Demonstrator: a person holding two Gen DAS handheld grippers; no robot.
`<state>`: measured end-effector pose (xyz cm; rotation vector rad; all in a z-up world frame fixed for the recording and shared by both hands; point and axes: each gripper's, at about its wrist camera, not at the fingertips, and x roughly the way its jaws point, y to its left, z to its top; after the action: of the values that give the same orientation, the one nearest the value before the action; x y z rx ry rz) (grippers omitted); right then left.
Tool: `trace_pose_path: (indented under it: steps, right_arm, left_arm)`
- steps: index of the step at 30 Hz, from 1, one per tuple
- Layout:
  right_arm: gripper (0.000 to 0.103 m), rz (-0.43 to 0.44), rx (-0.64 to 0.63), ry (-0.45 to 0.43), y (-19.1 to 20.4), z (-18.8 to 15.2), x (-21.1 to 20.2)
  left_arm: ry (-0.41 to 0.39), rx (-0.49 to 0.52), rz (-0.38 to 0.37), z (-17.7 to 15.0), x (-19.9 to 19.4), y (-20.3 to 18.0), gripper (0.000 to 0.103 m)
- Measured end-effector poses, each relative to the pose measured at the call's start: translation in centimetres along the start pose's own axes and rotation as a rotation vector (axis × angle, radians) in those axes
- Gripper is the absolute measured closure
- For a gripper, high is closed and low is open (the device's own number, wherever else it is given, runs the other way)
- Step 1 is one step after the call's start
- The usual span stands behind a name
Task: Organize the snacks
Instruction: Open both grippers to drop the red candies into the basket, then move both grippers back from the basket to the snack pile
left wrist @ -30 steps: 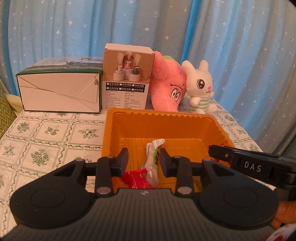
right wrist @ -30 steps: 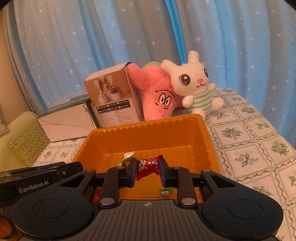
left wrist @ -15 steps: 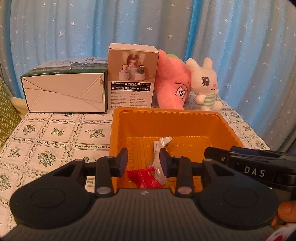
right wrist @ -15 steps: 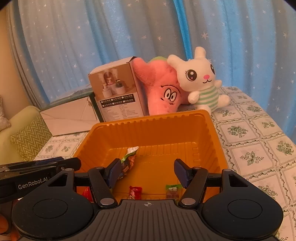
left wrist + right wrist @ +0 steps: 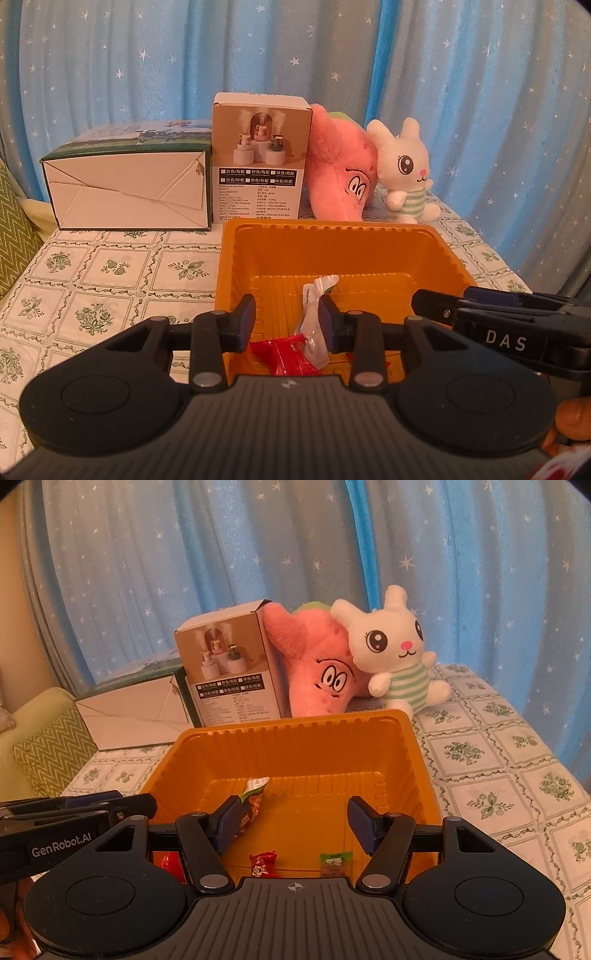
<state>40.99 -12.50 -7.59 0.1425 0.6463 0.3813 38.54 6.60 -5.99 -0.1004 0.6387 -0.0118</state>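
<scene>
Landmark: the orange tray [image 5: 236,258], standing on the tiled-pattern surface [image 5: 110,266] in front of the humidifier box [image 5: 260,158] and the two plush toys.
Left tool [image 5: 287,323]: over the tray's near wall, jaws partly apart and empty; nothing is clamped between them.
Right tool [image 5: 293,821]: over the same near wall, on the tray's right half, jaws spread wide and empty.
Tall packet [image 5: 314,325]: clear wrapper with a green-printed end, standing up inside the tray towards its near left; long axis runs upright and slightly away towards the tray's far wall. It shows just beside the left tool's right finger [image 5: 327,323]; whether they touch I cannot tell.
Same packet, right view [image 5: 253,797]: it sits against the right tool's left finger in the picture, probably farther in.
Red packet [image 5: 288,352]: flat on the tray floor at the near wall, below the left tool.
Small red candy [image 5: 264,864]: on the tray floor by the near wall, centred under the right tool.
Green candy [image 5: 334,862]: beside it, to the tray's right.
Judgement: every snack in view lies in the tray; any further snack would lie outside it, unseen here.
</scene>
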Motion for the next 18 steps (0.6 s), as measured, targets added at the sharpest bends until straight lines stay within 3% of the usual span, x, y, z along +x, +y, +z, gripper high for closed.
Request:
trace_pose_path:
  steps: [18]
  right_arm:
    - [0.040,-0.070,-0.088,-0.051,0.0,-2.3,-5.5]
  left_arm:
    - [-0.013,0.044,0.009,-3.2,-5.6,-0.9,0.070]
